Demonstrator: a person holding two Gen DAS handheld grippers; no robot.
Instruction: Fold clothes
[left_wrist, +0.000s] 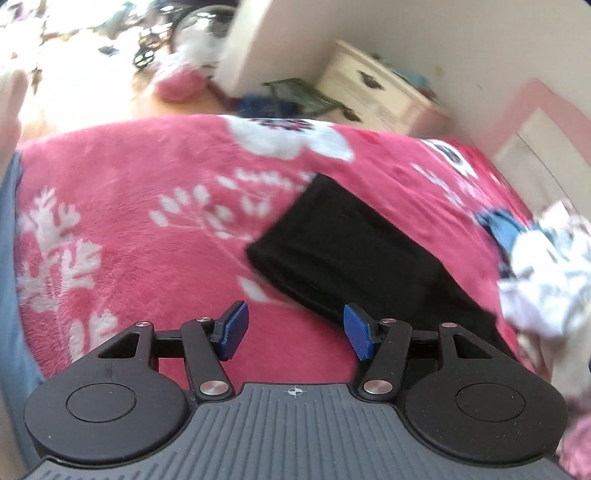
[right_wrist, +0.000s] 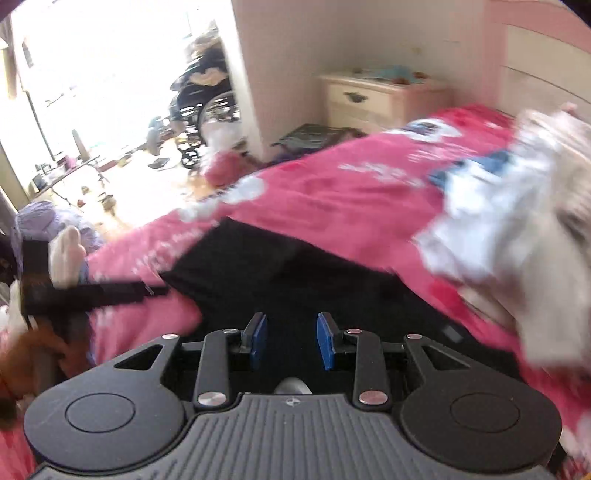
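A black garment lies folded in a flat oblong on the pink flowered blanket. My left gripper hovers over the blanket just off the garment's near left edge. It is open, with only blanket between its blue pads. In the right wrist view the same black garment spreads under my right gripper, which is open above the cloth and holds nothing. A heap of white and blue clothes sits to the right of the garment, blurred by motion.
The clothes heap crowds the bed's right side. A cream nightstand stands past the bed by the wall, a wheelchair on the bright floor beyond. A dark blurred bar reaches in from the left edge.
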